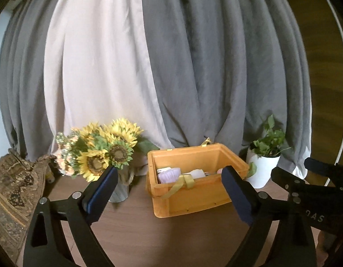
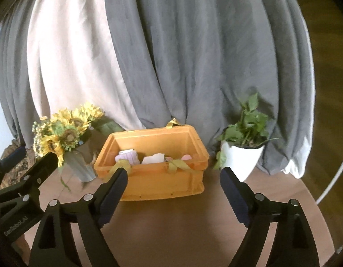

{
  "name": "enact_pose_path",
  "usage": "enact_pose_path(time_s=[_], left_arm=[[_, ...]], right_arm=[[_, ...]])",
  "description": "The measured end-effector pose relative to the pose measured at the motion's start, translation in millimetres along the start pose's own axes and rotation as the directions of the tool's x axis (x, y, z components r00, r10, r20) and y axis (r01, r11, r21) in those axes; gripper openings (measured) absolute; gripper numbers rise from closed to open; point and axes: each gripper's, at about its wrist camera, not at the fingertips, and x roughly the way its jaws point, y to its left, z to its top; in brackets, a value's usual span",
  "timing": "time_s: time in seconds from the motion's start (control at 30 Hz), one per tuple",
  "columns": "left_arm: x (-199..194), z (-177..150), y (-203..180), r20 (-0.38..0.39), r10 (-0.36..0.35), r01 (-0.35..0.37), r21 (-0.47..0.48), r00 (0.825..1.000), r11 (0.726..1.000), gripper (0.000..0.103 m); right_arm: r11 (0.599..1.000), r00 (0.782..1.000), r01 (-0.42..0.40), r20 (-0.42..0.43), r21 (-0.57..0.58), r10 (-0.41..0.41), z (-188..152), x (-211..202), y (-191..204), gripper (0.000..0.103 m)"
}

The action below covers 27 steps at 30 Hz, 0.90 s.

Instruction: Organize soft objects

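Note:
An orange plastic crate [image 1: 193, 197] stands on the round wooden table [image 1: 149, 233], also in the right wrist view [image 2: 158, 183]. Inside lie soft items: a lilac knitted piece [image 1: 168, 174] [image 2: 129, 155], a white one [image 1: 198, 173] [image 2: 153, 158] and a pink one [image 2: 185, 156]. Yellow ribbons [image 1: 184, 181] [image 2: 178, 164] hang over the crate's near rim. My left gripper [image 1: 169, 191] is open and empty, in front of the crate. My right gripper [image 2: 173, 189] is open and empty, also just in front of the crate.
A vase of sunflowers [image 1: 104, 153] [image 2: 64, 138] stands left of the crate. A potted green plant in a white pot [image 1: 264, 166] [image 2: 242, 158] stands to its right. Grey and beige curtains [image 1: 171, 66] hang behind. A patterned cloth [image 1: 13, 189] lies at the left edge.

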Motion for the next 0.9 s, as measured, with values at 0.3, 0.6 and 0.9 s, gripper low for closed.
enact_pose_path(time_s=[0.3,0.6,0.9], left_arm=[[-75,-19,-21,0.027,0.003,-0.003,0.010,1.000,1.000,0.101],[-140,-45,-36,0.009,0.012,-0.012,0.015,1.000,1.000,0.102],[-185,-58,-41,0.007,-0.002,0.002,0.000,1.000,1.000,0.103]], right_arm=[[1.000,0.998,0.017,0.064,-0.016,-0.016,-26,-74,-9,0.093],[1.000,0.997,0.026,0.068,0.010,-0.026,-60,-138,-27,0.093],[0.999,0.996,0.033,0.077,0.017,-0.035,-85,-185,-31,0.093]])
